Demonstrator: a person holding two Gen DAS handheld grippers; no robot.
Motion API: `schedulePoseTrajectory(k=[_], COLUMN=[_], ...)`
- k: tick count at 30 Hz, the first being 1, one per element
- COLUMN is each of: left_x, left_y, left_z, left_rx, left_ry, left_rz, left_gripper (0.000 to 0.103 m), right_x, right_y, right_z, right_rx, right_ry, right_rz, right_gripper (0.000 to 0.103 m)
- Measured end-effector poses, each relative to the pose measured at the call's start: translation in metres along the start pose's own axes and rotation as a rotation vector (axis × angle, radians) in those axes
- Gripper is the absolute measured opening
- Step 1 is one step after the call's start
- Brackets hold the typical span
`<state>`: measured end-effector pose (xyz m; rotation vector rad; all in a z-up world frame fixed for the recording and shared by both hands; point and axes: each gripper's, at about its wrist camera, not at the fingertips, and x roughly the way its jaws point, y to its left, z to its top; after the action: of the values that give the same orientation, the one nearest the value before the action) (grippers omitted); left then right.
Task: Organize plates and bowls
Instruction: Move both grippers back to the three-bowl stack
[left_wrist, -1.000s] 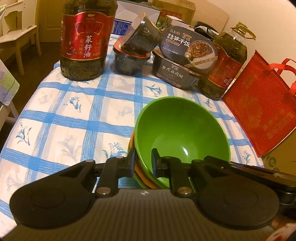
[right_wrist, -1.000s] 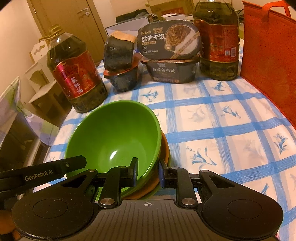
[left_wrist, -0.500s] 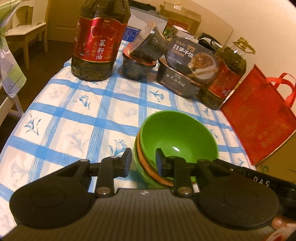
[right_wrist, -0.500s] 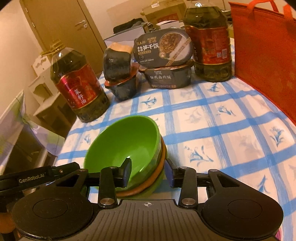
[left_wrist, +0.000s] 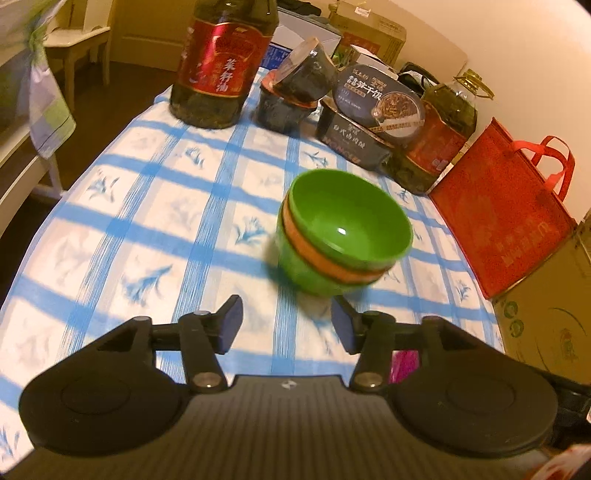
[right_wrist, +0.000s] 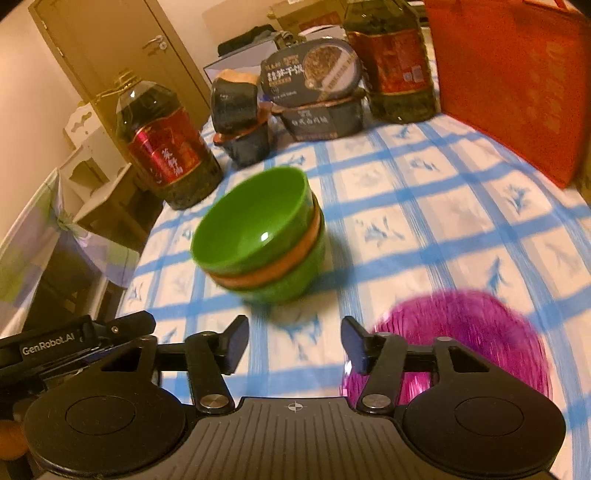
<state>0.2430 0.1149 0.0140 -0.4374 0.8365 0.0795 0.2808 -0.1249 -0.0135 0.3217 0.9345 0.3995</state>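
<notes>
A stack of bowls (left_wrist: 340, 236) (right_wrist: 262, 236), green on top, an orange one in the middle and green at the bottom, stands free on the blue-checked tablecloth (left_wrist: 147, 229). My left gripper (left_wrist: 286, 323) sits just short of the stack, its jaws opening with nothing between them. My right gripper (right_wrist: 293, 343) is likewise pulled back from the stack, jaws opening and empty. A purple plate or bowl (right_wrist: 465, 332) lies on the cloth by the right gripper's right finger, blurred; a sliver of the purple dish (left_wrist: 404, 363) shows in the left wrist view.
At the table's far end stand two large oil bottles (left_wrist: 225, 62) (left_wrist: 439, 136), stacked dark food tubs (left_wrist: 291, 92) and boxed meals (left_wrist: 373, 110). A red tote bag (left_wrist: 506, 206) lines the right edge. A white chair (left_wrist: 77, 40) stands off the left side.
Both grippers let go of the green bowl's rim, opened, and drew back from the stack, which now appears smaller and farther. The purple dish has come into the right wrist view.
</notes>
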Motion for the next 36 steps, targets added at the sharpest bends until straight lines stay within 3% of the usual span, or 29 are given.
schedulePoseTrajectory(k=[3,7,14,26,36], left_x=[-0.013,-0.032,-0.057,-0.064,-0.061], left_y=[0.004,0.008,0.008,-0.008,-0.010], left_z=[-0.015,-0.030,-0.052,-0.092,-0.101], left_rx=[-0.006,-0.029,0.000,0.072,0.083], left_ry=[0.002,-0.009,-0.039,-0.003,0.017], left_rz=[-0.009,-0.003,0.001,-0.047,-0.042], left_gripper=[0.055,0.066,0.074,0.077,0.078], right_x=[-0.013,-0.026,-0.046,-0.071,-0.077], right_y=[-0.004,-0.005,-0.003,-0.021,-0.030], right_z=[-0.015,-0.032,-0.063,-0.110,-0.122], right_rx=[0.028,0.035,-0.004,-0.005,0.015], right_ry=[0.004,0.008,0.000,0.026,0.037], right_rz=[0.003,-0.008,-0.077,-0.151,-0.154], right_gripper=[0.062,0.063,0.065,0.066,0.066])
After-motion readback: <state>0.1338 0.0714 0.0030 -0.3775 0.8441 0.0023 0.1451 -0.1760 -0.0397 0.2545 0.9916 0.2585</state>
